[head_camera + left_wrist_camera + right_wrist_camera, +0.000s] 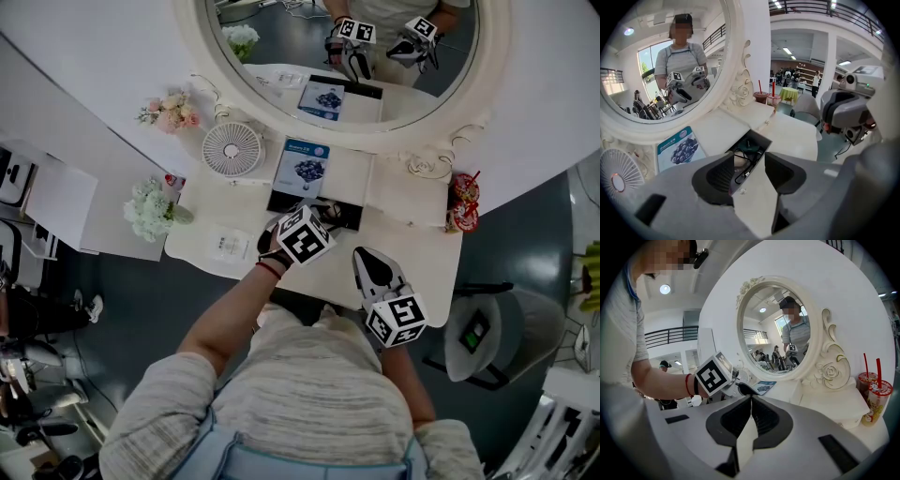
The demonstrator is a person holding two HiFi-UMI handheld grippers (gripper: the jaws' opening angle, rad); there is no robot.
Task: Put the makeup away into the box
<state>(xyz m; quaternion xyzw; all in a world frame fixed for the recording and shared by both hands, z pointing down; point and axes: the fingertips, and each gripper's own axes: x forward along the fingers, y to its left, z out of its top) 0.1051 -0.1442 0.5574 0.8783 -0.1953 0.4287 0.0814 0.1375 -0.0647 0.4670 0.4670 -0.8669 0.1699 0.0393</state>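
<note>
A dark-lined box (349,217) lies open in the white dressing table's top, in front of the round mirror. My left gripper (323,216) hangs just above it, pointing steeply down. In the left gripper view this gripper (750,171) is open, its pads wide apart with nothing between them. Below, the box (761,140) holds a black looped cord, something green and a pale small item (739,161). My right gripper (363,253) rests over the table's front edge, right of the box. Its jaws (751,413) are shut and empty.
A blue blueberry-print card (302,167) leans behind the box beside a small white fan (232,148). Flower bunches (150,208) stand at the left end. Two red drink cups (462,202) occupy the right corner. A grey chair (487,328) stands at the right.
</note>
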